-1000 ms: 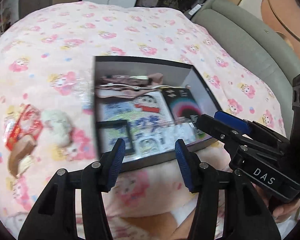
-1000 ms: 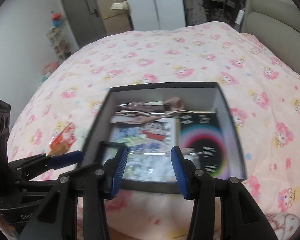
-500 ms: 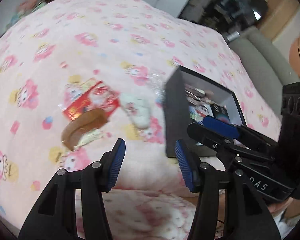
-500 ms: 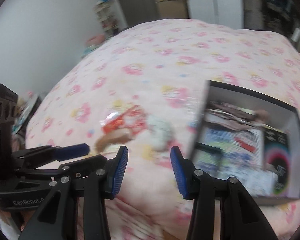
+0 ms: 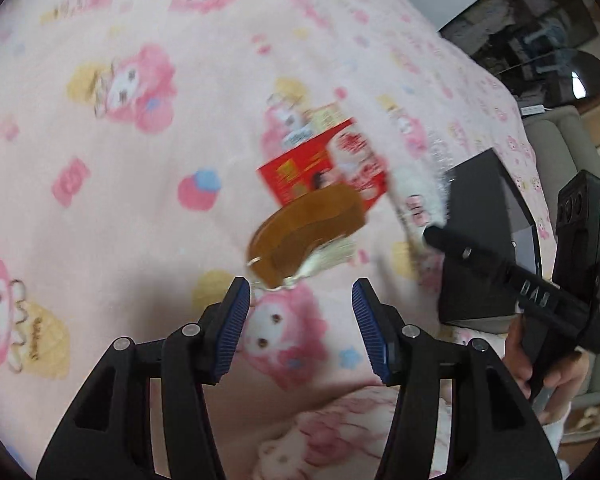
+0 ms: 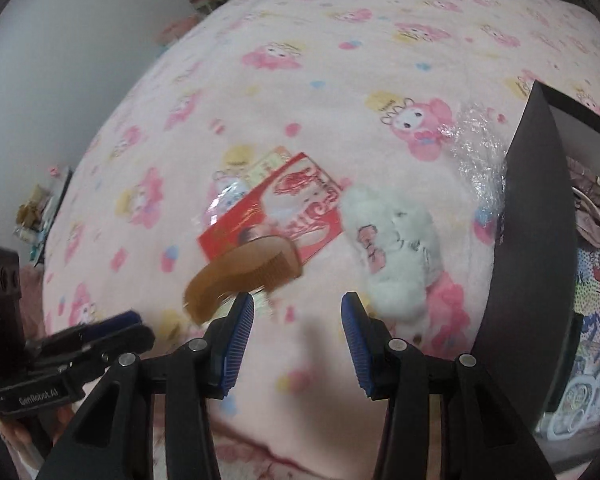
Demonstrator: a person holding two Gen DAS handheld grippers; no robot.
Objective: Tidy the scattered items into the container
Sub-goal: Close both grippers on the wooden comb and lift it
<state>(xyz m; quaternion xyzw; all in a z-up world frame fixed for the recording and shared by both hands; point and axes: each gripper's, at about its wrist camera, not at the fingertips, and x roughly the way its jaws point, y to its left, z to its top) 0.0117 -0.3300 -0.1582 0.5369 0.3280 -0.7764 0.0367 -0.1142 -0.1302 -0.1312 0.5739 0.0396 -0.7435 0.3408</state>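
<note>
In the left wrist view, the left gripper [image 5: 301, 304] is seen at the bottom centre with its jaws standing apart and nothing between them. Just above its tips lies a brown wooden comb [image 5: 306, 236], resting partly on a red packet [image 5: 324, 168] at mid-frame. To the right of these a white plush toy [image 5: 418, 196] is blurred, and beyond it the dark wall of the black box [image 5: 480, 216] is seen at the right edge. The right gripper [image 5: 432, 234] is seen from the side at the right, in front of the box, with a hand [image 5: 548, 376] below it; whether its jaws stand apart cannot be told from here.

In the right wrist view, the right gripper's jaws are shown apart and empty at the bottom centre. The comb [image 6: 244, 280] lies by the left fingertip, the plush toy [image 6: 396, 248] just above the right one, and the packet [image 6: 272, 212] at mid-frame. The box [image 6: 528, 240] fills the right edge and already holds printed items.

A slip is judged likely if the comb is pinched along with the packet under it — the smooth wrapper could slide out or be dragged across the pink blanket [image 6: 340, 60]. The soft bedding may give way under a downward press, so a flat item might be missed. A crinkled clear wrap [image 6: 480, 152] lies against the box wall, and that tall near wall stands between the items and the inside — it would have to be cleared from above.
</note>
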